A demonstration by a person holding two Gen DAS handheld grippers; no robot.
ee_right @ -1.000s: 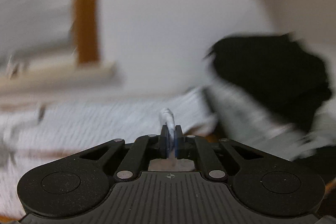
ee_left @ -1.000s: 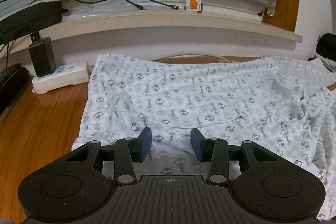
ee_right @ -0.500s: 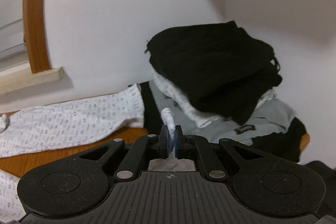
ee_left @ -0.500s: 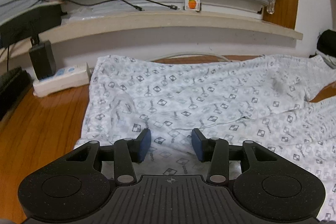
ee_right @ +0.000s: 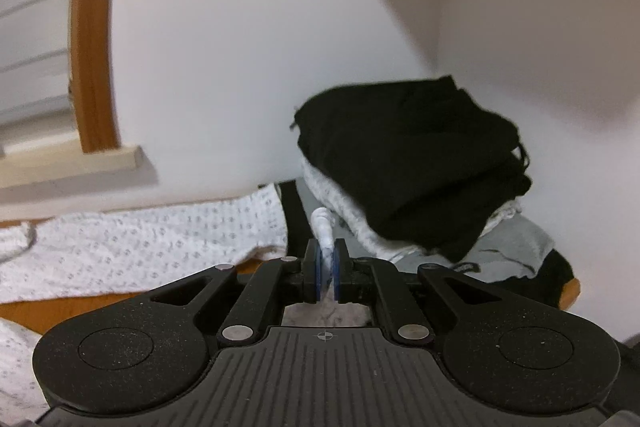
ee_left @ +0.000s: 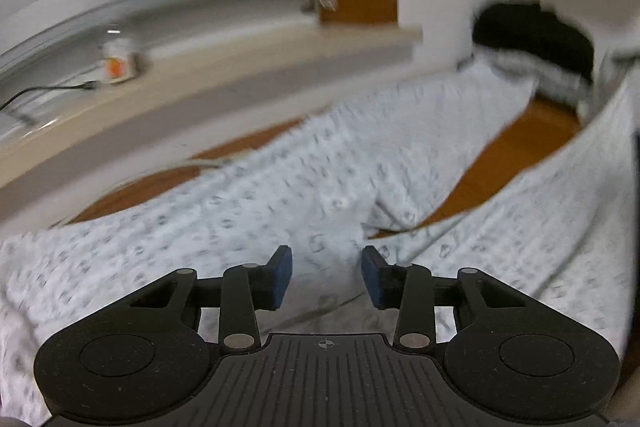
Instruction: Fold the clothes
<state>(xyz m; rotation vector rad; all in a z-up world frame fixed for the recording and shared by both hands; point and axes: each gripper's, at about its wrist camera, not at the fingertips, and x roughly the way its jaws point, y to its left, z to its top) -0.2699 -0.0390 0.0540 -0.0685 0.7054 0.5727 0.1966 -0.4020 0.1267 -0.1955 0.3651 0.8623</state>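
A wooden desk [ee_left: 516, 163] carries a white, patterned, soft shirt [ee_left: 248, 211], spread wide and creased, one sleeve reaching far right toward a stack [ee_right: 412, 163] of folded black and grey clothes by the wall. The left gripper [ee_left: 326, 277] hovers low over the cloth, blue pads apart, holding nothing; its view has swung right since half a second ago and blurs. The right gripper [ee_right: 326, 267] stays clenched on a thin bunched fold of shirt. A small jar [ee_left: 118, 61] sits on the pale sill.
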